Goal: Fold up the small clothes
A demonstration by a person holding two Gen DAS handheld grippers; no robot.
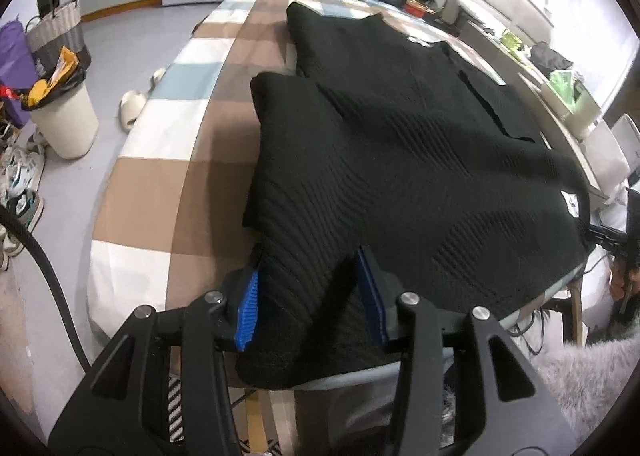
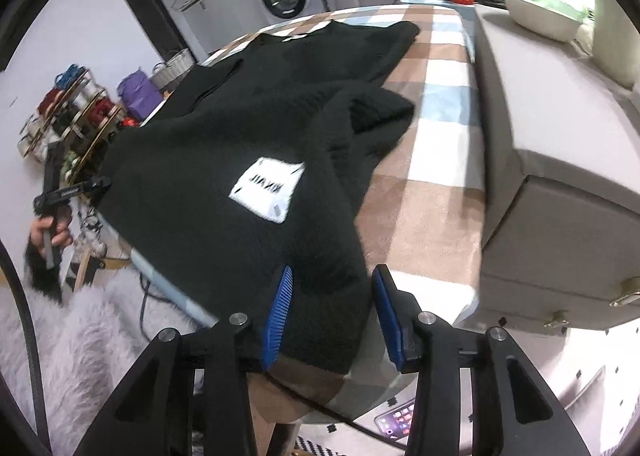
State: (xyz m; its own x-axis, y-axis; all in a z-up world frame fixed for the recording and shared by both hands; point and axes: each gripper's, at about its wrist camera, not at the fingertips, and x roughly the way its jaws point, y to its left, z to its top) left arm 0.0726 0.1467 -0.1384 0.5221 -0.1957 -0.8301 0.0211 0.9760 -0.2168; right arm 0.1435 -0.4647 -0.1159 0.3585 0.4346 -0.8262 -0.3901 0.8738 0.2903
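Sweater [image 1: 400, 160] covers checked table [image 1: 160, 184]; bin [image 1: 64, 116] beside.

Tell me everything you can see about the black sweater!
The black sweater is a ribbed knit, lying spread over the checked cloth on the table. One sleeve is folded across its body. A white label with dark letters shows near one end. Its near edge hangs over the table's side. The left gripper and right gripper each have blue pads on either side of that edge, though gaps show, so neither seems to pinch it.
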